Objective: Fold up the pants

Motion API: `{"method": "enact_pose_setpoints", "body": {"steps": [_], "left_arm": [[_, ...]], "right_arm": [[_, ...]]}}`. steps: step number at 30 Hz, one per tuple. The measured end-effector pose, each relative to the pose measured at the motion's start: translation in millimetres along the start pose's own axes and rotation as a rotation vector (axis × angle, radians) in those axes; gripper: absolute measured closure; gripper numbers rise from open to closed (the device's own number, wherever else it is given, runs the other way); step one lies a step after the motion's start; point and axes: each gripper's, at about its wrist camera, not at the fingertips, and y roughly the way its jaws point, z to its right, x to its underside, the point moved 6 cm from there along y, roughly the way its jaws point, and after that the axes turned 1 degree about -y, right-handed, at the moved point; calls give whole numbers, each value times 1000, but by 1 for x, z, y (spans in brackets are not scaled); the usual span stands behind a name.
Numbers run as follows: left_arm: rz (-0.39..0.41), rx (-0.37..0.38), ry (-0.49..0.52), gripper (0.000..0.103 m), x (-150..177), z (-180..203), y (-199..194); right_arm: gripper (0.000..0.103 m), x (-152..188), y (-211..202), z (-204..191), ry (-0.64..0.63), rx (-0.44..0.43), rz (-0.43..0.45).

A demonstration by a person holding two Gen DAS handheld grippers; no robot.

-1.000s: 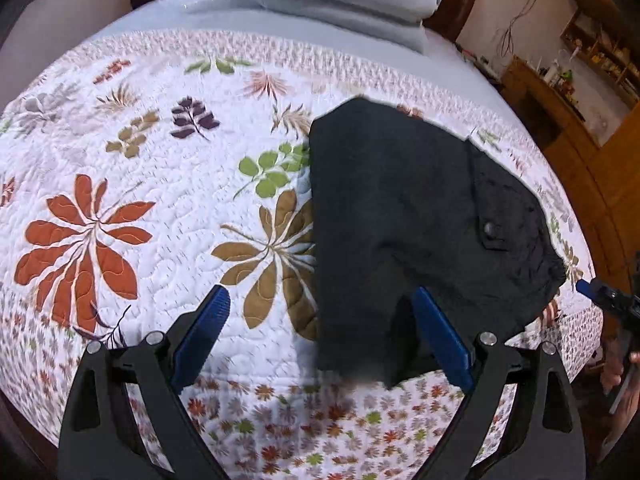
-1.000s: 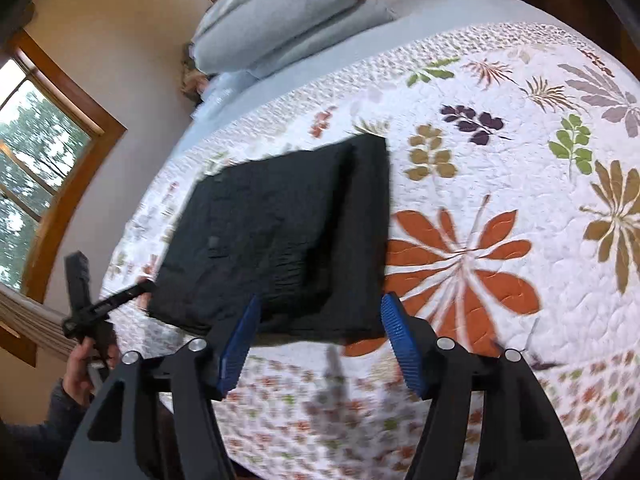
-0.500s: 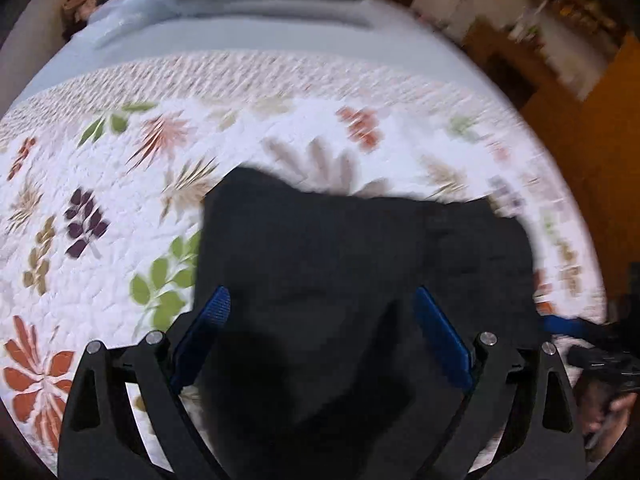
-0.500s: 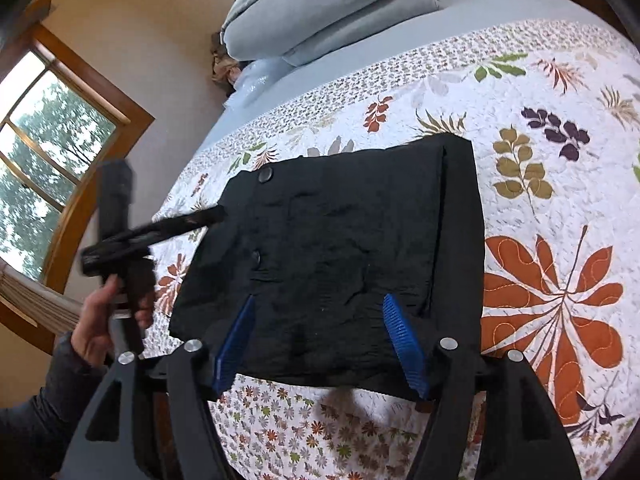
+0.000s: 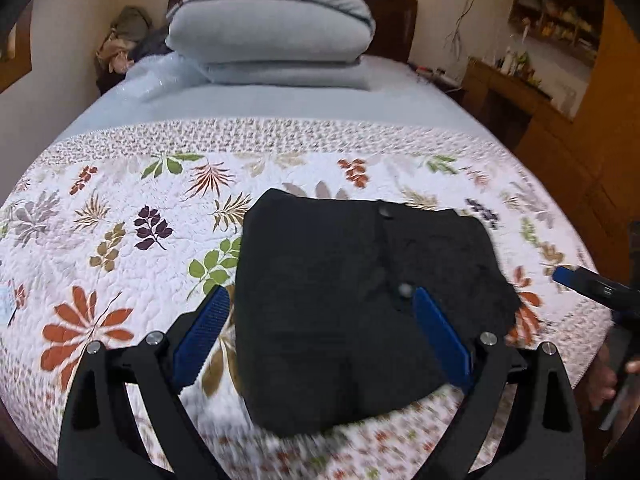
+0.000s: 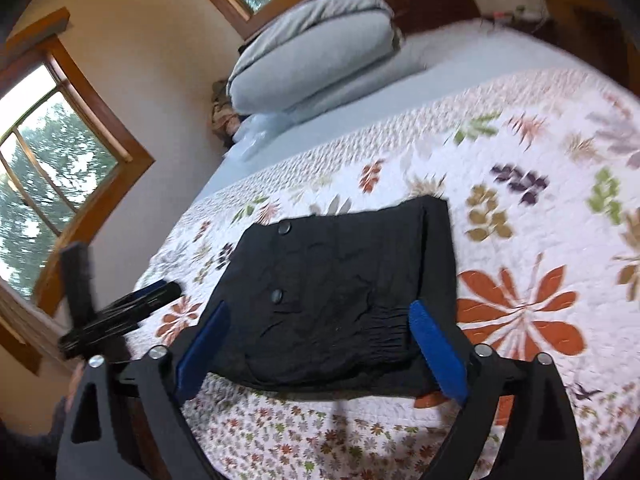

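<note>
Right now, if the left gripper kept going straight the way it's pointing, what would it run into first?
Most likely the folded black pants: they lie directly ahead between the open fingers of the left gripper, on the floral quilt. The height above the cloth is unclear.

Your quilt (image 5: 120,216) blurs along the near edge; shelf items (image 5: 516,60) too small to identify; your right gripper (image 5: 592,284) is cut off at frame edge.

The folded black pants (image 5: 360,304) are matt, crinkled cloth with glossy round snaps. The white leaf-print quilt (image 5: 120,248) is stitched, puckered cloth; the brown window frame (image 6: 120,136) is wood.
</note>
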Motion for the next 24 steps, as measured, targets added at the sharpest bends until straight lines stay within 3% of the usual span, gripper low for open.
{"method": "enact_pose_setpoints", "body": {"steps": [8,13,15,20,24], "left_arm": [[55,-36,10,8,15,9,-57],[72,-71,19,7,20,10,-77],[60,-80,4,2,25,7,-81],[4,-64,-59,2,46,-7,-84],[13,-83,-117,2,58,-16,-91]], "right_arm": [[3,13,-31,-20,-5,129,86],[3,28,-44,-36,-42,203,62],[3,35,-47,-39,-32,215,39],[3,53,-54,-44,-54,259,-3],[3,59,-63,-60,-123,297,13]]}}
